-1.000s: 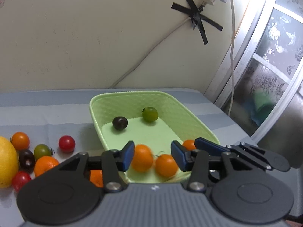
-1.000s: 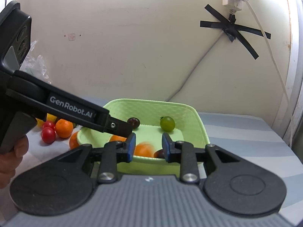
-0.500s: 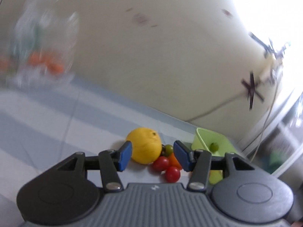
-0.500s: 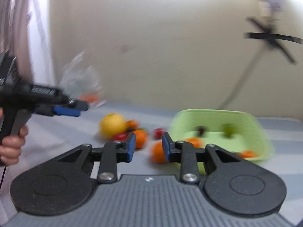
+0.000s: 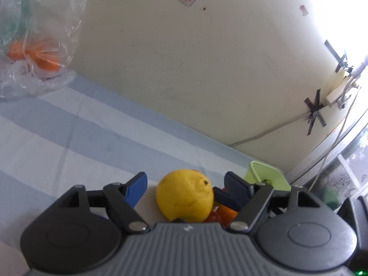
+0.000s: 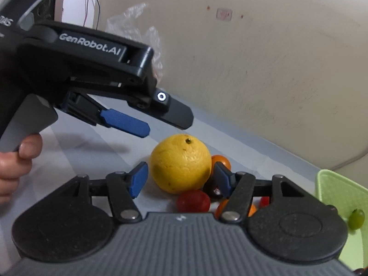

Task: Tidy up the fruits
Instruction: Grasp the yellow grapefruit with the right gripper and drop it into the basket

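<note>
Left gripper (image 6: 147,124) hovers, jaws open, above and left of the big yellow citrus (image 6: 180,163) on the striped cloth; right gripper (image 6: 180,179), jaws wide, brackets it w/o contact. Likely step: pick-up. Next: close, lift. Small fruits crowd its right; green basket (image 6: 340,191) sits far right, open room left.

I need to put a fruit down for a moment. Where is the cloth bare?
Bare: the striped tablecloth between the plastic bag and the large yellow citrus. Crowded: small tomatoes and oranges between the citrus and the green basket.
</note>
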A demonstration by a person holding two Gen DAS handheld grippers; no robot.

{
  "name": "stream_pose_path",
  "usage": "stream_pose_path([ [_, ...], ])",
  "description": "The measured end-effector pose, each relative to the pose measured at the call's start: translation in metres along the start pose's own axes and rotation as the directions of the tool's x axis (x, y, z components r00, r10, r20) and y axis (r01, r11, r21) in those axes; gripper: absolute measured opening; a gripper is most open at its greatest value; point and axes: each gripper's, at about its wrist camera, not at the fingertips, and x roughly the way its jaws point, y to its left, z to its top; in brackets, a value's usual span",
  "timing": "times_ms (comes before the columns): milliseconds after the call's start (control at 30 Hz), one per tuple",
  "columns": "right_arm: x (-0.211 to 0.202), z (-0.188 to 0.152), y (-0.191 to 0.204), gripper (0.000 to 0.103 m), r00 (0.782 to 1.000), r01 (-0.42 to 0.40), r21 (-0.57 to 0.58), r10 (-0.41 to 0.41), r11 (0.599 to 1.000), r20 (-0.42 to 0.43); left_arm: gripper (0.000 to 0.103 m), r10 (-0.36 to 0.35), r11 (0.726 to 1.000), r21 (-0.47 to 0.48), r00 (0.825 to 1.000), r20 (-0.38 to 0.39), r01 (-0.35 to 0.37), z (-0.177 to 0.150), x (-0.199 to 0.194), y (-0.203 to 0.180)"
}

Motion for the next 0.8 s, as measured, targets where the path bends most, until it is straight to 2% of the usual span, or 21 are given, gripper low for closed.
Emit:
stream_pose_path([
  [33, 0.003, 0.0, 0.001, 0.066, 1.0, 0.004, -0.002, -0.004, 1.0, -0.002, 0.072, -0.004, 1.0, -0.013, 1.0, -0.008, 0.004, -0.002, 0.002, 0.002],
  [67, 0.006, 0.0, 0.003, 0.065, 1.0, 0.014, -0.012, -0.014, 1.0, 0.003, 0.059, -0.013, 1.0, -0.028, 1.0, -0.02, 0.012, -0.004, 0.005, 0.004],
  [100, 0.006, 0.0, 0.005, 0.065, 1.0, 0.024, -0.024, -0.023, 0.999, 0.014, 0.055, -0.018, 0.999, -0.038, 0.999, -0.037, 0.017, -0.006, 0.007, 0.005],
  [200, -0.001, -0.002, 0.013, 0.062, 0.999, 0.045, -0.012, -0.045, 0.999, 0.028, 0.051, 0.001, 0.999, -0.043, 1.0, -0.029, -0.002, -0.014, -0.003, -0.005],
  [267, -0.026, -0.003, 0.013, 0.062, 0.996, 0.047, 0.019, -0.048, 0.999, 0.074, 0.051, -0.017, 1.0, -0.011, 1.0, 0.005, 0.017, -0.014, -0.021, -0.025],
  [367, -0.068, 0.003, 0.006, 0.062, 0.978, 0.105, 0.02, -0.107, 0.994, 0.181, 0.051, -0.064, 0.996, 0.066, 0.997, 0.049, 0.061, -0.007, -0.035, -0.069],
  [433, -0.094, 0.006, -0.009, 0.062, 0.962, 0.158, 0.035, -0.162, 0.987, 0.222, 0.051, -0.103, 0.987, 0.128, 0.993, 0.053, 0.095, 0.0, -0.031, -0.104],
  [533, -0.126, 0.002, -0.046, 0.062, 0.942, 0.239, 0.064, -0.247, 0.969, 0.228, 0.051, -0.18, 0.968, 0.178, 0.984, 0.009, 0.176, 0.003, 0.0, -0.151],
  [600, -0.142, -0.01, -0.077, 0.062, 0.933, 0.29, 0.093, -0.302, 0.953, 0.193, 0.051, -0.213, 0.957, 0.19, 0.976, -0.051, 0.219, -0.002, 0.034, -0.178],
  [767, -0.141, -0.045, -0.142, 0.062, 0.931, 0.337, 0.183, -0.355, 0.924, 0.079, 0.051, -0.217, 0.954, 0.169, 0.959, -0.183, 0.249, -0.023, 0.109, -0.208],
  [800, -0.136, -0.05, -0.15, 0.061, 0.931, 0.341, 0.191, -0.359, 0.92, 0.069, 0.047, -0.211, 0.956, 0.161, 0.955, -0.207, 0.245, -0.027, 0.122, -0.21],
])
